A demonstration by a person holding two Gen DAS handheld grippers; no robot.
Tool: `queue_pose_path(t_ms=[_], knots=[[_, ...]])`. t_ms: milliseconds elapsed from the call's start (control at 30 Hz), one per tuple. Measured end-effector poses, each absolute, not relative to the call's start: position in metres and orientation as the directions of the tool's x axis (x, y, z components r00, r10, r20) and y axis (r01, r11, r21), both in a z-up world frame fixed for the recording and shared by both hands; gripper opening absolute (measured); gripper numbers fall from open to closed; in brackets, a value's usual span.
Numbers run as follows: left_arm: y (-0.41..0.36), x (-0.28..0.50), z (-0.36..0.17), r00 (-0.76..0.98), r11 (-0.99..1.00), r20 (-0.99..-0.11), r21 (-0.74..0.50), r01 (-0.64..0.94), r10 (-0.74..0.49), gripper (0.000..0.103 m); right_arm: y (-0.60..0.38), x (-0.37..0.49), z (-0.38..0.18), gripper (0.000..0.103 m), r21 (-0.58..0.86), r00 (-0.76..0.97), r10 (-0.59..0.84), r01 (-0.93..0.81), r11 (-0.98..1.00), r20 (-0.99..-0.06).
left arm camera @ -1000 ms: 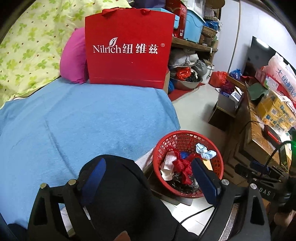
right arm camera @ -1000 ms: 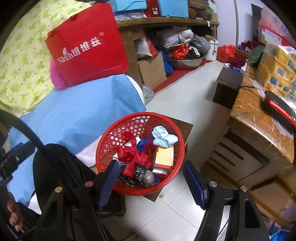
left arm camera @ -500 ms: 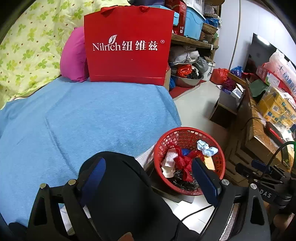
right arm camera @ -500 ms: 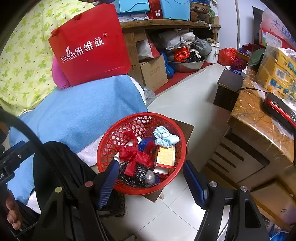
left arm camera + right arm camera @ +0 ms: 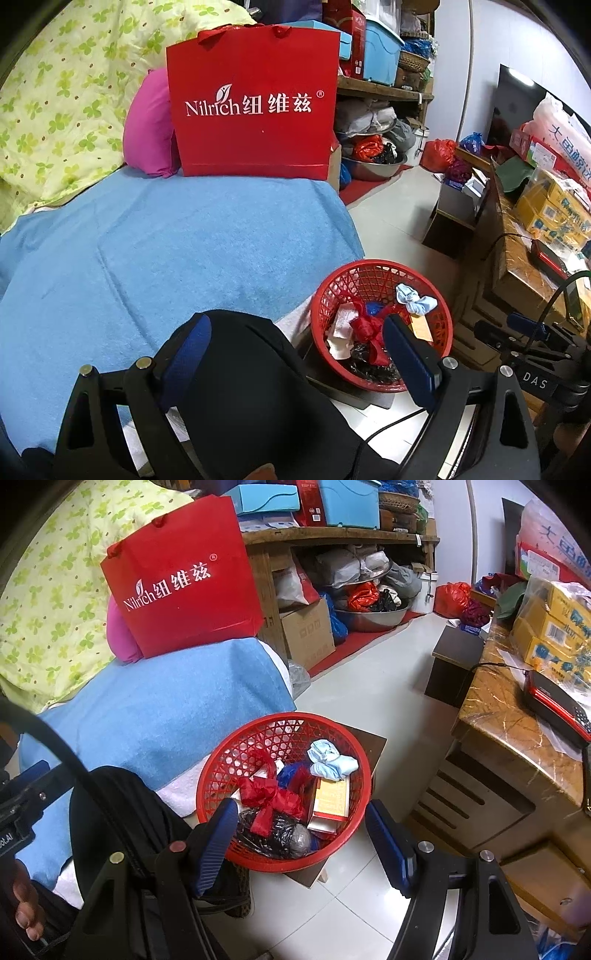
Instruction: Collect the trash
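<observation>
The left gripper [image 5: 295,350] is seen at the bottom of the left wrist view, its blue-padded fingers [image 5: 188,347] spread wide apart with nothing held between them. Behind the gap a black garment [image 5: 240,387] is seen, draped at the lower centre of the frame over the edge of the bed [image 5: 166,240], which is covered in blue cloth.

The right gripper [image 5: 299,834] is seen at the bottom of the right wrist view, fingers [image 5: 388,842] likewise parted and empty. Between and just beyond them the red basket [image 5: 284,734] is framed, at centre-low of the frame; in the left wrist view it is placed lower right [image 5: 369,269]. The basket is set on a small dark stool [image 5: 373,746] on the white tiled floor [image 5: 369,686], just beside the bed edge.

Trash is seen piled inside the basket: a red ribbon bow [image 5: 273,797] in the middle, a crumpled light-blue mask [image 5: 328,760] toward the upper right rim, a yellow-and-white box [image 5: 330,801] below the mask, and a black plastic bag [image 5: 266,834] at the near side. A white paper scrap [image 5: 341,325] is visible at the basket's left side in the left wrist view.

A red Nilrich gift bag [image 5: 255,110] is stood upright at the far end of the bed, upper centre of the frame, with a pink pillow [image 5: 149,125] touching its left side. A marbled surface [image 5: 498,716] carrying yellow boxes [image 5: 554,635] is seen at the right edge.
</observation>
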State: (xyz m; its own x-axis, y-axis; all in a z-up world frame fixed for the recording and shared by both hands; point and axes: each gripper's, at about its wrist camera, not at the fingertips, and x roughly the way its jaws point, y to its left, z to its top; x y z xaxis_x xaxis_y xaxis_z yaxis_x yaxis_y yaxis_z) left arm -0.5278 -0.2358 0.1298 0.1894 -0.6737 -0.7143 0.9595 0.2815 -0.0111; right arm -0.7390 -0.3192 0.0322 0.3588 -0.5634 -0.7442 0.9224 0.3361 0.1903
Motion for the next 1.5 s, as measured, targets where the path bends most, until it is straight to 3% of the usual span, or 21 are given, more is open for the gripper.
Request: queue_pose_path(t_ms=[1500], knots=[[-0.235,-0.533,0.129,0.207,0.268,-0.704,0.026,0.963,-0.68,0.094,-0.318,-0.737,0.043,0.075,0.175,0.365,-0.594,0.919,0.353,-0.717]])
